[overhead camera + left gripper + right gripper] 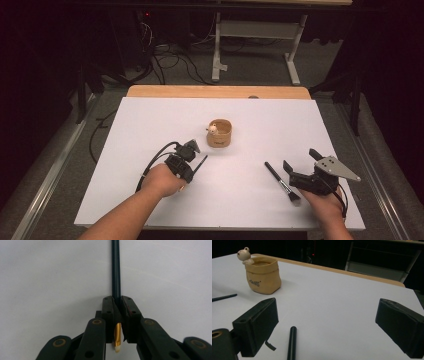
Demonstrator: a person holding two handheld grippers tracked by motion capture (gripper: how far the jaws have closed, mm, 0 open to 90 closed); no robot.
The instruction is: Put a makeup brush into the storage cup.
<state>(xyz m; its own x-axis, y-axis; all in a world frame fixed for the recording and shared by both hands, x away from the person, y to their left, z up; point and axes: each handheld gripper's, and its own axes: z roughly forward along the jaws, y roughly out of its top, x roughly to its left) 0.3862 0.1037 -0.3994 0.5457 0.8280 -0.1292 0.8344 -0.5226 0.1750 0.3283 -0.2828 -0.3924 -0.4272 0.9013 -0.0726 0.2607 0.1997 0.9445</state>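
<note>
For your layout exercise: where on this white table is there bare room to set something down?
Free: the far strip behind the tan pouch-shaped holder, and the middle between the left gripper and the black flat brush. Crowded: by each gripper; the right gripper flanks that brush.

text: small dark print on the front of the tan bag-shaped pot (263,275), too blurred to read | place: beyond the right claw (327,325), to its left | other markings: none legible

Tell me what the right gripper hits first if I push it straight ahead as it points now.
Probably nothing: between the open jaws of the right gripper lies bare white table. The tan pot sits left of that line; the black brush lies just beneath.
</note>
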